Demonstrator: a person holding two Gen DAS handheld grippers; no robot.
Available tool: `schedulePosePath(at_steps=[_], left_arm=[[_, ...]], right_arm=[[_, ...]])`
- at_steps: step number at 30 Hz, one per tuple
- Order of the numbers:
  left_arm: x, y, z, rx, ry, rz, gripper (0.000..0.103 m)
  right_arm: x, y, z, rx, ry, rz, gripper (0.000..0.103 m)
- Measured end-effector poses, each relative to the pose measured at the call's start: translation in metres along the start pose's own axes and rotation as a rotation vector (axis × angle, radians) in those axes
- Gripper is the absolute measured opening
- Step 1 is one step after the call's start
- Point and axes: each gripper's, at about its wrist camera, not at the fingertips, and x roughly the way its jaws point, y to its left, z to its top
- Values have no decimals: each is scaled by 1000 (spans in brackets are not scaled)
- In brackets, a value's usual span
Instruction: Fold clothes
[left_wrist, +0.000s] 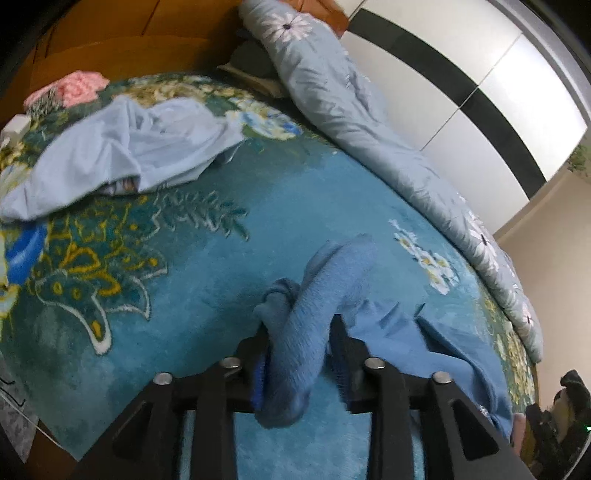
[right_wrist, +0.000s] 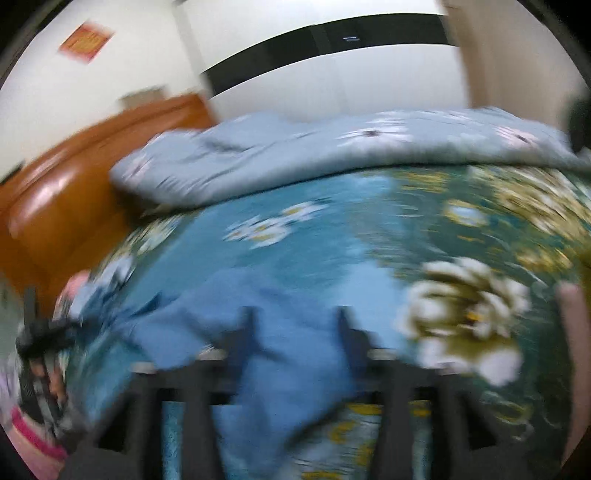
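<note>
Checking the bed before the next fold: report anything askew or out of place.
The blue garment is bunched into a twisted roll between the left gripper fingers rather than lying flat. A pale blue garment lies crumpled, unfolded, further up the floral blanket. Nothing looks damaged.

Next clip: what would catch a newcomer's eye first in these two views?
The blue fleece garment bunched between the fingers of the left gripper, low in the left wrist view. Beyond it, a pale blue shirt lies crumpled on the floral bedspread, upper left. The grey quilt runs along the bed's far edge.
</note>
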Motion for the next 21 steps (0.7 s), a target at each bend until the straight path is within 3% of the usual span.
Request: schedulePosePath(at_steps=[1,4,9,13,15,16,17,18,21], left_arm=[[-4,-2,1,13,-15,9,59],[-18,-8,3,54,-59,32,67],[-24,-5,4,75,-56,53,71],[-13,-2,0,55,-21,45,72],[-9,-6,-2,67,-8,42,72],[-7,-8,-3,74,-4,40,72],[-5,-11,-4,82,-1,39,72],[-4,-13,-5,89,3,37,72],[1,-21,-5,115,14,36,73]], right_arm=[[10,15,0,-44,15,14,58],[40,45,-2,-122,58,27,60],[82,62,-8,-179,146,-23,60],[84,43,-16,-108,176,26,57],[76,28,-14,-31,155,23,27],[72,22,-13,7,144,32,22],[68,13,-11,56,134,48,7],[63,3,-9,93,128,40,2],[45,-16,-3,120,70,-46,1]])
